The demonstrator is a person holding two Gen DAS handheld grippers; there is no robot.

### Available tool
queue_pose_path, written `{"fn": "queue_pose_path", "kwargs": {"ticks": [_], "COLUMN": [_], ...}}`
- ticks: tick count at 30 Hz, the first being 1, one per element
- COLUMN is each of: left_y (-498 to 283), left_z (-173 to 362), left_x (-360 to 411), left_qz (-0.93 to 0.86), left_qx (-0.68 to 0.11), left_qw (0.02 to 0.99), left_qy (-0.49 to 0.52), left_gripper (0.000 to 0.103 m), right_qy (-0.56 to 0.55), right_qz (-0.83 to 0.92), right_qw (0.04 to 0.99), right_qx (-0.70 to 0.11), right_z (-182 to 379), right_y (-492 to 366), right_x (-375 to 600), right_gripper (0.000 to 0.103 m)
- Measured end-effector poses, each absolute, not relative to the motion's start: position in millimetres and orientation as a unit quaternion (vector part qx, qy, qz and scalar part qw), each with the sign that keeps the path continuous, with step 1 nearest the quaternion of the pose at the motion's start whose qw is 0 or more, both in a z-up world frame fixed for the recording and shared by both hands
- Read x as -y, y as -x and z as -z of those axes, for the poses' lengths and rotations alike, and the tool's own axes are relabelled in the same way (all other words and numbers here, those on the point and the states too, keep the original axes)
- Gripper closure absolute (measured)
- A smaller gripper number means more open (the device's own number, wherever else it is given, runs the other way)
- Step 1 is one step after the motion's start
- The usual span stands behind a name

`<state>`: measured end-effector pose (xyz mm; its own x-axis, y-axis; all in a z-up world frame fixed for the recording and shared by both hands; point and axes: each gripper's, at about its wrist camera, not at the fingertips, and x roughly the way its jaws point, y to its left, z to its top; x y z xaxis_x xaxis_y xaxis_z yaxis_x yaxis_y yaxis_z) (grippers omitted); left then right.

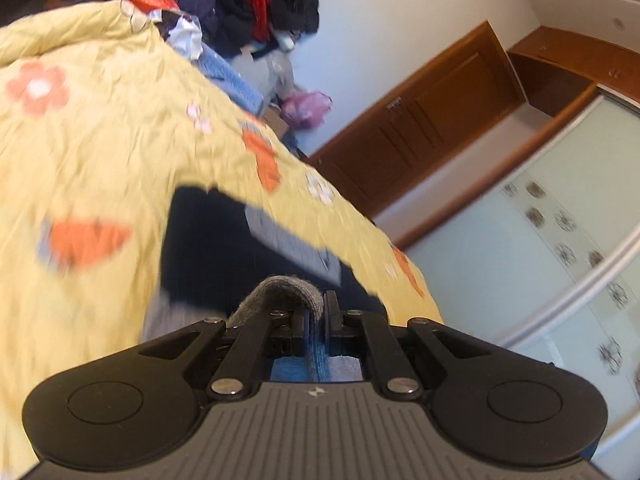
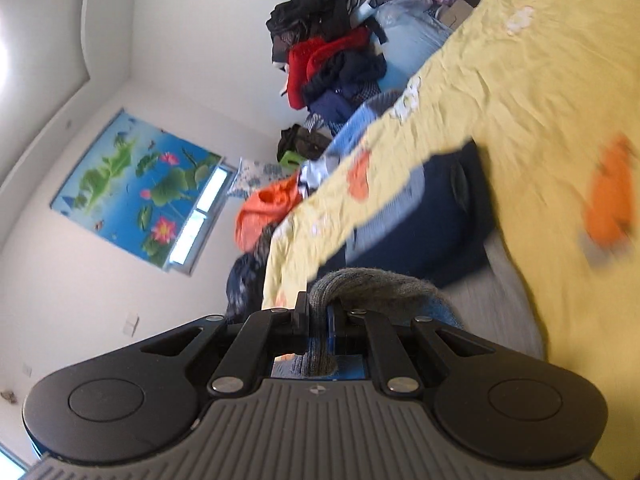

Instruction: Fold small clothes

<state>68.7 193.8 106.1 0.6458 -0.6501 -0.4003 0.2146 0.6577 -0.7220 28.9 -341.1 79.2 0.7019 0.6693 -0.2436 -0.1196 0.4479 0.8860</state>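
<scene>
My left gripper (image 1: 318,308) is shut on a grey knit garment (image 1: 280,290), which folds over its fingertips; a blue part of it shows between the jaws. My right gripper (image 2: 318,308) is shut on grey knit cloth (image 2: 372,284) of the same look, with a blue patch beside it. Whether both hold one piece I cannot tell. Beyond each gripper a navy garment (image 1: 216,248) with a grey-striped band lies on the yellow flowered bedspread (image 1: 120,152); the right wrist view shows the navy garment (image 2: 436,216) too. Both views are tilted and blurred.
A heap of red, black and navy clothes (image 1: 240,0) (image 2: 332,68) sits at the bed's far end, with an orange cloth (image 2: 264,208) nearby. A flat grey cloth (image 2: 500,292) lies by the navy garment. A wooden door (image 1: 420,120) and pale sliding wardrobe doors (image 1: 540,240) stand past the bed.
</scene>
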Motion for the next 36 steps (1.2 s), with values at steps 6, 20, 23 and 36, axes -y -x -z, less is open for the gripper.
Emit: {"fn": "queue_pose_path", "kwargs": {"ticks": [6, 20, 23, 36], "left_y": [-157, -247, -202, -24], "left_z": [-96, -45, -61, -13], "left_x": [-182, -181, -190, -186], "left_qz": [0.228, 0.131, 0.079, 0.075], "left_qx": [-0.341, -0.384, -0.328, -0.383], "left_qw": [0.857, 0.847, 0.886, 0.847], "left_qy": [0.312, 0.343, 0.319, 0.360], "left_gripper": [0.097, 0.064, 0.000, 0.000], "right_qy": [-0.480, -0.482, -0.467, -0.371], "right_qz": [-0.214, -0.121, -0.127, -0.067], "right_qw": [0.794, 0.803, 0.826, 0.855], "right_qx": [-0.306, -0.329, -0.288, -0.357], "right_z": [-56, 9, -8, -10], "right_y": [-130, -206, -176, -22], "right_x": [346, 337, 339, 335], "right_gripper": [0.091, 0.034, 0.020, 0.020]}}
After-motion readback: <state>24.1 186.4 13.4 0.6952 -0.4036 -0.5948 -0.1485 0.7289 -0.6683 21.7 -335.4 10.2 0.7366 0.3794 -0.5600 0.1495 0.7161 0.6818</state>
